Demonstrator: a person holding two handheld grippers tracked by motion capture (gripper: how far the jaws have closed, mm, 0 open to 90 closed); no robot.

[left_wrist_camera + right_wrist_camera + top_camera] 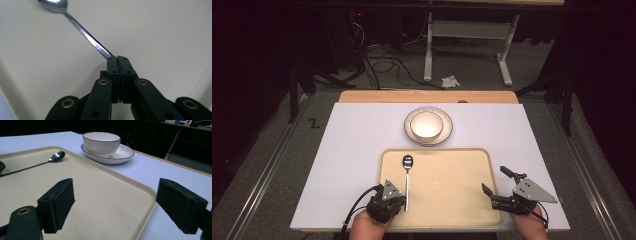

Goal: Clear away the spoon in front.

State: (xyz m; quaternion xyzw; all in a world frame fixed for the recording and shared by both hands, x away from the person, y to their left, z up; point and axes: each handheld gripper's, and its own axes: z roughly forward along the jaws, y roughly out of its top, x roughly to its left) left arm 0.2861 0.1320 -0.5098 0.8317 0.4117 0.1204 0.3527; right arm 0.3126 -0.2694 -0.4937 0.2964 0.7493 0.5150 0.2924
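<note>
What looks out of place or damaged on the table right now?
Nothing stands out. The bowl sits upright and centred on its plate, no spills or chips visible. The spoon lies on the tray, its handle end clamped in the left gripper. The right gripper hangs open, empty.

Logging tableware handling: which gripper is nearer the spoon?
Left. The left gripper is shut on the spoon handle's end; the right gripper sits open across the tray.

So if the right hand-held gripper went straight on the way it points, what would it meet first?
Probably the tray, passing low over it; beyond its rim, the plate bearing the bowl. The right hand-held gripper is open; depth is uncertain.
</note>
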